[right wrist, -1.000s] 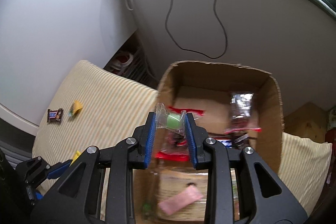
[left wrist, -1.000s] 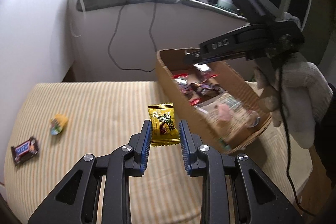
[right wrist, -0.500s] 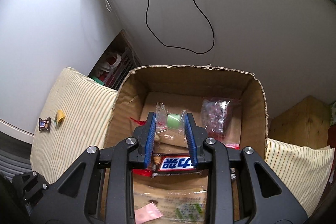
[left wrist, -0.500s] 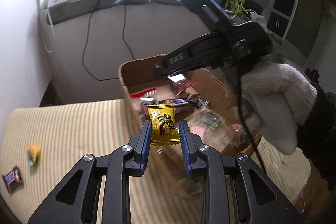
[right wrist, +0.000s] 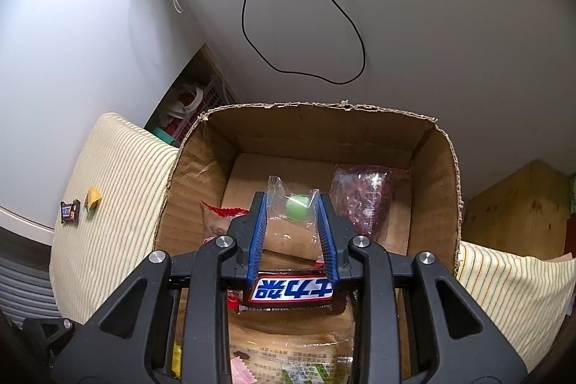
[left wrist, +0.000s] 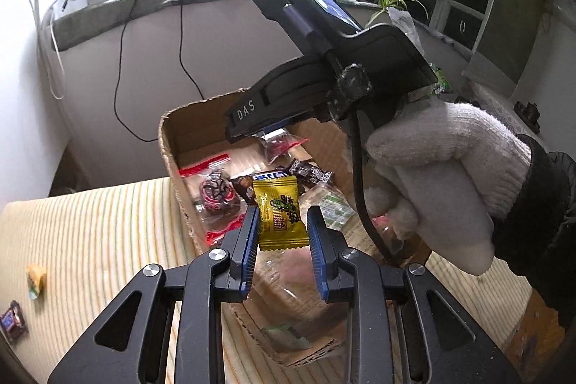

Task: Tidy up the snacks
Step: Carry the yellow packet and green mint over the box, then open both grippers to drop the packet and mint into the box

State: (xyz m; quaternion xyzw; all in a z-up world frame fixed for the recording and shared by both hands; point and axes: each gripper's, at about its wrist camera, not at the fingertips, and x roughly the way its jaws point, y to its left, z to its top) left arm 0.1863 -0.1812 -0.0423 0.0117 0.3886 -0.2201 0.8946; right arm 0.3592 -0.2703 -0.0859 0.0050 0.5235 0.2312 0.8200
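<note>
My left gripper [left wrist: 282, 222] is shut on a yellow candy packet [left wrist: 279, 211] and holds it above the near part of the cardboard box [left wrist: 169, 146]. My right gripper [right wrist: 292, 204] is shut on a clear wrapper with a green candy [right wrist: 297, 206], held over the middle of the same box [right wrist: 435, 189]. The right gripper's black body [left wrist: 324, 85] and white-gloved hand [left wrist: 439, 175] hover over the box in the left wrist view. The box holds several snacks, among them a blue-labelled bar [right wrist: 291, 288] and a red-sealed bag [left wrist: 216, 189].
The box sits on a striped yellow cushion [left wrist: 90, 222]. A small yellow candy [left wrist: 37, 279] and a dark mini bar [left wrist: 12, 321] lie at its left edge; both show in the right wrist view, candy [right wrist: 93, 198] and bar [right wrist: 69, 211]. A wall with a hanging black cable [right wrist: 306, 24] stands behind.
Both grippers moved forward over the box, each still holding its candy. The left gripper swung right from above the cushion to above the box.
</note>
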